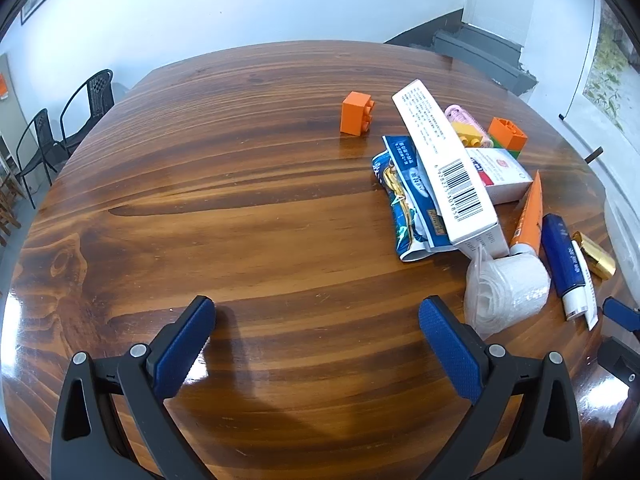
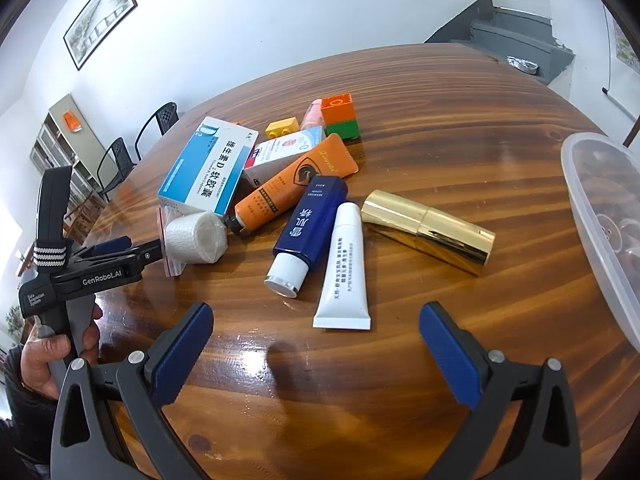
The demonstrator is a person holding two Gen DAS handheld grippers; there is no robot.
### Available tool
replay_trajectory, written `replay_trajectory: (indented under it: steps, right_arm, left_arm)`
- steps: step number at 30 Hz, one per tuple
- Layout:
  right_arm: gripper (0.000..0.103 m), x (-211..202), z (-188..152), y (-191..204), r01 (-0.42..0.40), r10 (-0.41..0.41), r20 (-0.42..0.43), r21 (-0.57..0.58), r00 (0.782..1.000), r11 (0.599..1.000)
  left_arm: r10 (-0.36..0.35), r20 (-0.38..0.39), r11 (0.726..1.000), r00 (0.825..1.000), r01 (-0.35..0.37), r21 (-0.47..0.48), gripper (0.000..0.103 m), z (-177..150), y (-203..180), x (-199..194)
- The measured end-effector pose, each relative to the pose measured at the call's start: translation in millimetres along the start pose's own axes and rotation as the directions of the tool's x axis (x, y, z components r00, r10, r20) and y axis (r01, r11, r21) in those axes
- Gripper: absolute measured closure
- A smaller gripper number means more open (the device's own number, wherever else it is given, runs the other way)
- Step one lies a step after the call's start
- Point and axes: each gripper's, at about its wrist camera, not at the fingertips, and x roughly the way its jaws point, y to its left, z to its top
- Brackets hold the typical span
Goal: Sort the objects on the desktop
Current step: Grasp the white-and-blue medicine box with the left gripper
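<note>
Right wrist view — my right gripper (image 2: 316, 332) and left gripper (image 1: 316, 320) both released, empty. White tube (image 2: 345, 268) at twelve o'clock, touching blue bottle (image 2: 310, 220) — grabbing could nudge the gold cylinder (image 2: 428, 226) rolling.

1. Clear tub (image 2: 600, 216) runs off the right wrist view's right edge; its contents blur.
2. Foil packet (image 1: 404, 200) lies half buried under the long box (image 1: 444, 160).
3. Pink item (image 1: 460, 114) peeks out behind that box, unidentifiable.
</note>
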Motion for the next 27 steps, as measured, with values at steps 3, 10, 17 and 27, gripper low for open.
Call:
replay_trajectory:
  steps: [3, 10, 17, 27]
  right_arm:
    - [0.003, -1.7, -1.8, -8.0, 0.006, -0.006, 0.01, 0.017, 1.0, 1.0]
    - [0.015, -5.7, -0.7, -13.1, 0.021, -0.021, 0.012, 0.035, 1.0, 0.999]
    - [0.015, -5.1, -1.1, -12.7, 0.027, -0.026, -0.015, 0.043, 1.0, 0.999]
    - [0.015, -6.0, -0.3, -14.6, 0.02, -0.02, -0.001, 0.045, 1.0, 0.999]
  left_arm:
    - [-0.015, 0.013, 1.0, 1.0, 0.015, -0.009, 0.0, 1.8, -2.9, -4.8]
    - [-0.051, 0.074, 0.998, 0.996, 0.053, -0.028, 0.0, 9.2, -7.9, -24.4]
    - [-0.088, 0.078, 0.996, 0.993, 0.088, 0.006, 0.0, 19.6, -24.5, -32.1]
    - [-0.121, 0.059, 0.993, 0.991, 0.119, 0.025, 0.0, 49.8, -40.7, -21.1]
